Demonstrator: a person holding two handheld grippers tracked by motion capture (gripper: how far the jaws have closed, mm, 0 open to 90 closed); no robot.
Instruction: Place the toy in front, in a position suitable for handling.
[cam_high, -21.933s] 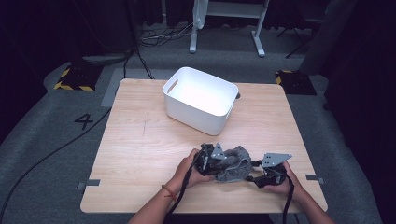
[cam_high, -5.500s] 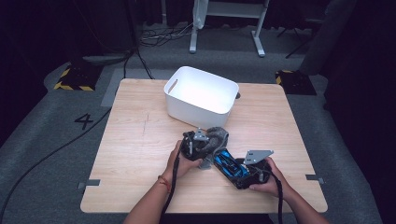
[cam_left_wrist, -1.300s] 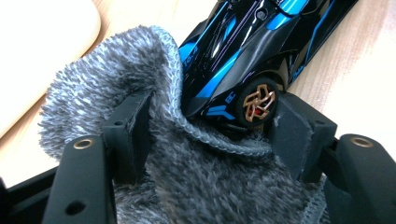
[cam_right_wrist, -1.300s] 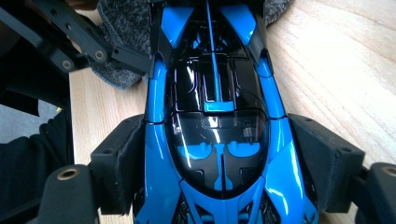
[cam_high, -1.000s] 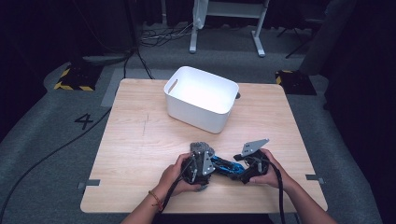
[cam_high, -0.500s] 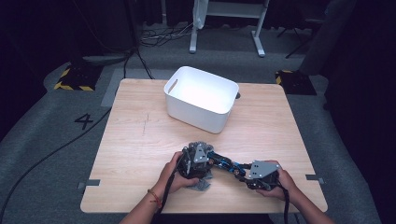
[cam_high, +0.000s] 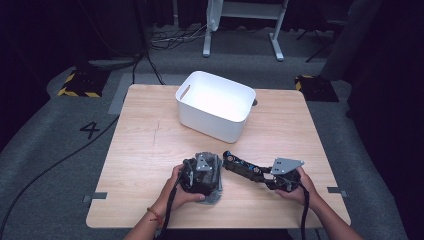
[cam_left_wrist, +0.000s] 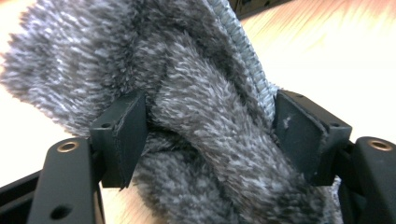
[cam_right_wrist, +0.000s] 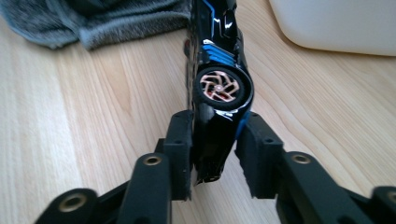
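Note:
A grey fuzzy cloth (cam_left_wrist: 205, 70) is bunched between the jaws of my left gripper (cam_left_wrist: 210, 135), which is shut on it. In the high view this gripper (cam_high: 202, 172) rests over the cloth (cam_high: 214, 194) at the table's front middle. My right gripper (cam_right_wrist: 215, 149) is shut on the tail of a black toy car (cam_right_wrist: 219, 88) with blue trim and a copper-coloured wheel. The car (cam_high: 242, 167) lies on its side, nose pointing left toward the cloth, with the right gripper (cam_high: 267, 176) at its right end. An edge of the cloth (cam_right_wrist: 93, 18) lies just beyond the car's nose.
A white plastic bin (cam_high: 210, 125) stands at the back middle of the wooden table (cam_high: 140, 150), its wall (cam_right_wrist: 336, 23) close beyond the car. The table's front edge runs just under both hands. Bare wood lies to the left and right.
My right gripper has drawn a little to the right with the toy car, which now lies apart from the cloth. The left gripper has stayed in place, holding the cloth.

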